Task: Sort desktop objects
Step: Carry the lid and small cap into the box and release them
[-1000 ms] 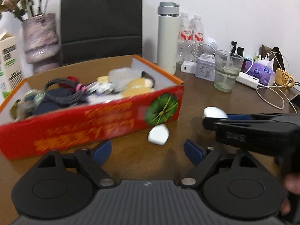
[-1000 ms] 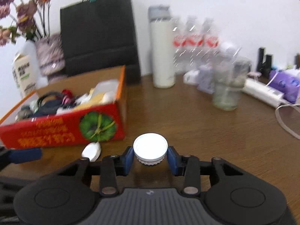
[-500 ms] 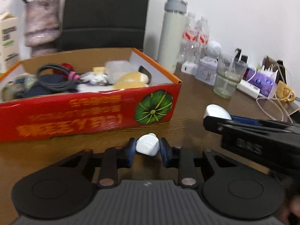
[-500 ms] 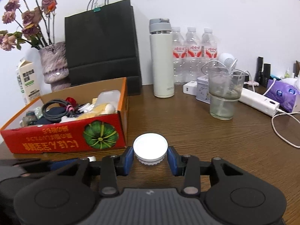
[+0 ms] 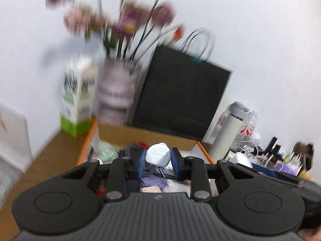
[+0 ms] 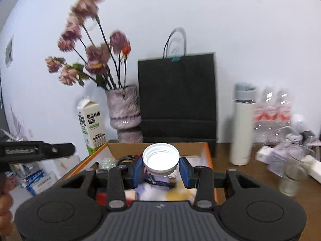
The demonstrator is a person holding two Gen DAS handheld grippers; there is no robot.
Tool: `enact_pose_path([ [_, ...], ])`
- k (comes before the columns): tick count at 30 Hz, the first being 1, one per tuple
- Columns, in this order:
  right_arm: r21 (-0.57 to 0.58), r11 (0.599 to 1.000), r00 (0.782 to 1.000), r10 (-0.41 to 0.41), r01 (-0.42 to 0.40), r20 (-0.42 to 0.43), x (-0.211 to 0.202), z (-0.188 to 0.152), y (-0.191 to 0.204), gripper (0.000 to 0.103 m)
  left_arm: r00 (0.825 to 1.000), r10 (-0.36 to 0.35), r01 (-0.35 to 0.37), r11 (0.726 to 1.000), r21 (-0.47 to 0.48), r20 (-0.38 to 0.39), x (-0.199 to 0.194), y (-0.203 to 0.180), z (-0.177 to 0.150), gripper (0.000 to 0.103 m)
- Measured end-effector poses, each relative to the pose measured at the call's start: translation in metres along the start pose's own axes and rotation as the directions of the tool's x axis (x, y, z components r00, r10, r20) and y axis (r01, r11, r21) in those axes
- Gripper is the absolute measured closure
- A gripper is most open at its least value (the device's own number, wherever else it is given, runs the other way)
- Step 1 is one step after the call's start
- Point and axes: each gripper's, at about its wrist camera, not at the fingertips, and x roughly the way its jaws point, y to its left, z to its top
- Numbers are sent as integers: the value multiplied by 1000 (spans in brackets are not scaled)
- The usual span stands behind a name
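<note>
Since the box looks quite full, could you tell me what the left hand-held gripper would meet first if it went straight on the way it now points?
Probably the far cardboard wall of the box, just beyond the white charger held by the left hand-held gripper. The black paper bag stands behind it. The blur leaves depth uncertain.

both grippers are now raised off the wooden table and sit over the open orange box (image 6: 204, 150), where a second ago they were low at the table in front of its red side. the left gripper (image 5: 158, 161), open around the small white charger (image 5: 158, 154) on the table a second ago, now clamps it above the box contents. the right gripper (image 6: 160, 170) now carries the white lid (image 6: 161, 158) tipped (its hollow, ribbed inside faces the camera), instead of showing its flat top.
</note>
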Motion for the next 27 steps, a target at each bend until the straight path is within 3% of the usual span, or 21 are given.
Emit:
enact_pose_path([
  [2,-7,1000,996,-2,1,-93,42,19,0,65,994,-33,30,999,-30,-102,39,5,13,75],
  [5,55,998,963,30,-15,-269,107,32,-9,65,977,0,1,1000,3,-212,92,0,15,75],
  [8,87,996,921,25,10,-389,158,29,-16,65,963,78,-64,996,60,-258,130,-1,4,75],
  [10,74,997,897,13,22,-442,184,24,-18,65,956,76,-65,997,51,-282,146,4,-2,74],
  [11,67,997,887,5,30,-462,194,22,-17,64,954,71,-64,997,35,-291,150,7,-3,65],
  [12,55,998,875,-4,35,-484,203,21,-14,64,955,60,-59,998,11,-292,152,11,-3,63],
  [13,38,998,869,-19,43,-495,208,19,-11,62,959,70,-74,997,-2,-276,151,14,-1,56],
  [14,10,999,864,-40,52,-501,212,19,-8,51,966,74,-78,997,-8,-249,147,19,1,44],
  [16,-16,997,875,-79,81,-477,210,22,-11,35,979,93,-94,996,4,-182,134,25,9,38],
  [19,13,993,881,-100,119,-462,201,29,-20,34,983,127,-124,992,31,-134,116,32,21,37],
  [21,13,994,882,-93,111,-461,190,32,-20,34,980,159,-156,987,32,-117,107,36,27,29],
  [25,-68,991,876,-136,118,-464,164,33,-13,29,964,249,-240,966,101,-93,96,27,21,2],
  [27,-113,984,877,-176,140,-447,147,34,-10,24,956,280,-266,953,144,-85,88,19,14,0],
])
